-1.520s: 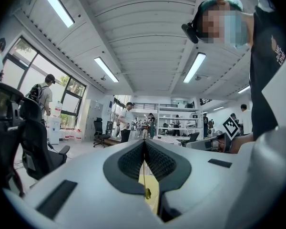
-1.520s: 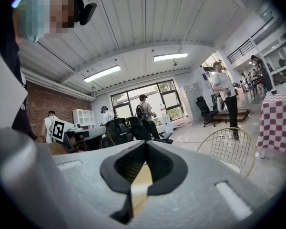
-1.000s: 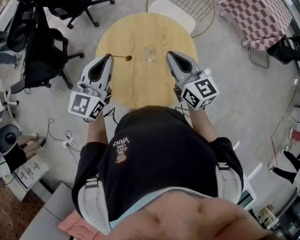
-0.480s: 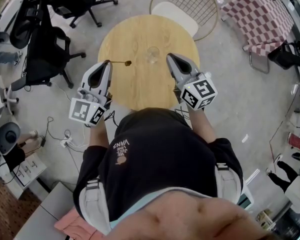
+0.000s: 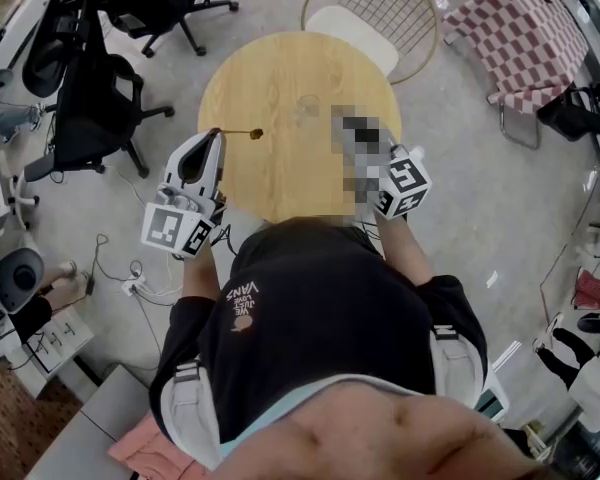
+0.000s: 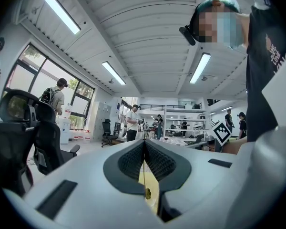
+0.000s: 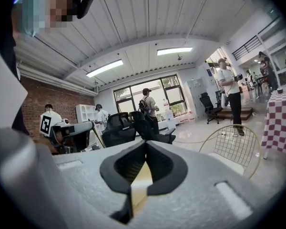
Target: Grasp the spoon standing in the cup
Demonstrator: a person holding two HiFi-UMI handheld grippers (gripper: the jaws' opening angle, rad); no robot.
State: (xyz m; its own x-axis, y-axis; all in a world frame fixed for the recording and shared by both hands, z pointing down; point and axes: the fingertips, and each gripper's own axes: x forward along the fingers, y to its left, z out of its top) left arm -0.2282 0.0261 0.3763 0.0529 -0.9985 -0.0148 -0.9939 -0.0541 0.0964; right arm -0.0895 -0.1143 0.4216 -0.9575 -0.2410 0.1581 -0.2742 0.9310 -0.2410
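Gripping the spoon by its handle in the closed left gripper, level above the table, out of the cup and left of it. Looks done, bar a steady hold. Shows the right gripper pinched together, empty. Hovers at the table's left edge, with bare tabletop right and chairs left.

An open-plan office or lab hall is shown. On a bare concrete floor, black office chairs are seen at ten o'clock in the head view, a round wooden table at twelve and a wire chair beyond it. Strip lights are mounted on a ribbed white ceiling. Tall windows, shelves and a brick wall (with people standing about) are seen in the gripper views.
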